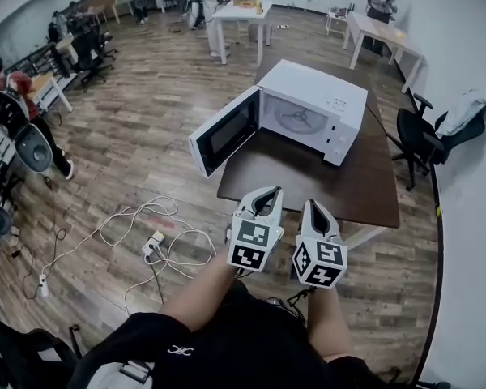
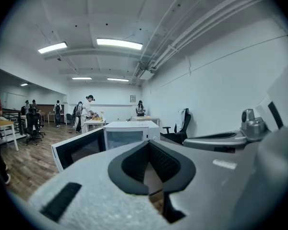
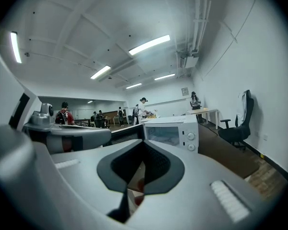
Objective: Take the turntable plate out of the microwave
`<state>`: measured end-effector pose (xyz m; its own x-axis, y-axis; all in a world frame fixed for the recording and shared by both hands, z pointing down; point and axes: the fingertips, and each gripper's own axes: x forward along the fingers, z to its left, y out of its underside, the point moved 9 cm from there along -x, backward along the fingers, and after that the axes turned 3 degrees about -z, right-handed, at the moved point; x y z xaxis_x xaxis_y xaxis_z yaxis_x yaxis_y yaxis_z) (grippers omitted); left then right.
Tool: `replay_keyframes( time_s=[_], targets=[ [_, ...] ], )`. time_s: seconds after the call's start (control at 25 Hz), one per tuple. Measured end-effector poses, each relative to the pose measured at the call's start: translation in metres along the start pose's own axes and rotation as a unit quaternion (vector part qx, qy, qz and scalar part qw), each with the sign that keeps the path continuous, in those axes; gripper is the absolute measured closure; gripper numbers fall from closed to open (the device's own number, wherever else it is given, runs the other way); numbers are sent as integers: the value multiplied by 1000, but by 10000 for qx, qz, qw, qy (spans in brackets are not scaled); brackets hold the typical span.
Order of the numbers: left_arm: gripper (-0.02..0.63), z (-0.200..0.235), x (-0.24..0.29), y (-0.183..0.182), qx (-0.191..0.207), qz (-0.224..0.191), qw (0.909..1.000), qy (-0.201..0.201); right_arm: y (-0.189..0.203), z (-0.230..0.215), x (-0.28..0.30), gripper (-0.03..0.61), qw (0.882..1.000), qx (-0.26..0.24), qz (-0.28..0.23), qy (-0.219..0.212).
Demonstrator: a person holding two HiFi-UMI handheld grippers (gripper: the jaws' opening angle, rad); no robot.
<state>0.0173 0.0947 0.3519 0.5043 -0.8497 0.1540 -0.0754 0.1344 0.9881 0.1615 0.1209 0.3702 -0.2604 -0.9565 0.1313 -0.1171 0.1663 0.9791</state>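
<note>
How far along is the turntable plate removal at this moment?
Done: the microwave door stands open. In hand: nothing; the left gripper and right gripper are both shut and empty, held well short of the microwave. Left: everything else; the turntable plate sits inside the cavity, so it must be reached, grasped and lifted out.

Black chair (image 1: pixel 417 138) beside brown table (image 1: pixel 364 194)

No legible text anywhere; microwave (image 1: pixel 312 96) panel print too small.
</note>
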Motion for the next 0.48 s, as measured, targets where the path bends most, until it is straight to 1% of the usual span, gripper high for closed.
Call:
replay_keyframes(
  time_s=[0.24,0.48],
  targets=[
    [604,8,30,1,-34,7,10000,-71,0,-18,27,571,10000,-34,54,-18],
    [604,19,67,1,49,8,10000,-17,-3,-38,62,571,9999,55,57,62]
  ],
)
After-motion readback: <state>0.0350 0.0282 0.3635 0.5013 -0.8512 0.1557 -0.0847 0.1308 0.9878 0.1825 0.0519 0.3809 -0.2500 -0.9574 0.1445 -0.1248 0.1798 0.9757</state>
